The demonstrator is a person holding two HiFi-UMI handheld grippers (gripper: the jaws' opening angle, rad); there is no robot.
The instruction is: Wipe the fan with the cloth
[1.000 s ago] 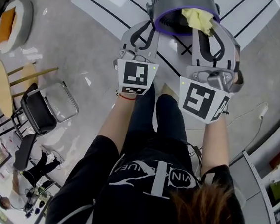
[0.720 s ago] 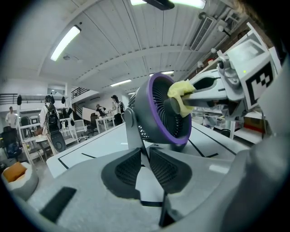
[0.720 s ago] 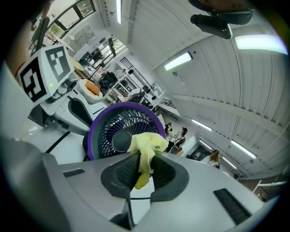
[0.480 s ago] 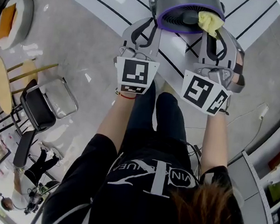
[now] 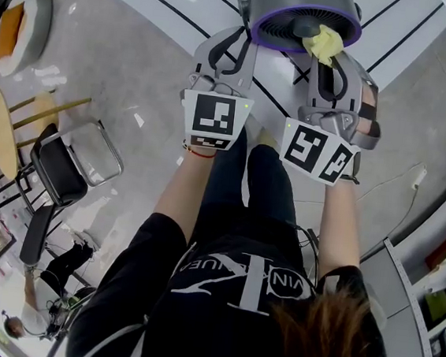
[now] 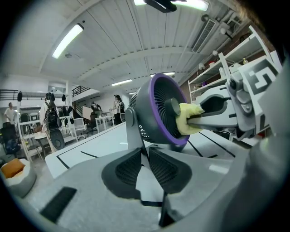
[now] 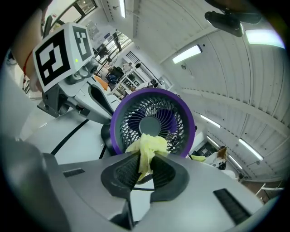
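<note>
Two grippers at the fan, cloth on its grille.

Right gripper: jaws clamped on the yellow cloth, a strip of it hanging down between the pads. The cloth wad is pressed to the front grille of the fan, just below the grey hub and inside the purple ring. Left gripper: jaws nearly together, pinching the fan's grey side post at its lower end. Fan stands on a white table with black lines, face toward the person. Grippers side by side, apart.
</note>
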